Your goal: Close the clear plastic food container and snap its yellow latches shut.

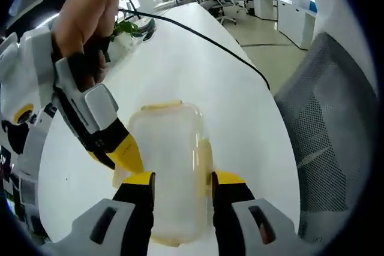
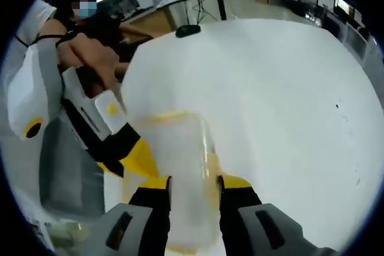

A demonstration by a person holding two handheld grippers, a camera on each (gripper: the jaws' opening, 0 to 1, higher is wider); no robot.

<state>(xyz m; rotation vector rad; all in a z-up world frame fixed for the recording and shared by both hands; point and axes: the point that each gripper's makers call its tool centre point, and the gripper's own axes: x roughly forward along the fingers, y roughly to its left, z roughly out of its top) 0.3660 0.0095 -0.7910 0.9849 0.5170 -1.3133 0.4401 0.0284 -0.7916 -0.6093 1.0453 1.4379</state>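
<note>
Lay on a long white table (image 1: pixel 180 70): a clear rectangular plastic food container (image 1: pixel 168 166) with pale yellow latches (image 1: pixel 161 107), lid seemingly on. In the left gripper view, straddled by the left gripper (image 1: pixel 182 179), yellow-tipped jaws apart along its long sides; contact unclear. From the left, touched near its edge by the right gripper (image 1: pixel 123 154), held in a hand (image 1: pixel 84 16). In the right gripper view, flanked likewise by spread jaws, with a black cable (image 1: pixel 204 39) and a grey mesh chair (image 1: pixel 336 130) nearby.

White table (image 1: pixel 180 70): long, smooth top. On it: clear plastic container (image 1: pixel 168 166) with yellow latches, near the edge; black cable (image 1: pixel 210 40) trailing across; potted plant (image 1: pixel 129 28) toward the far end.
</note>
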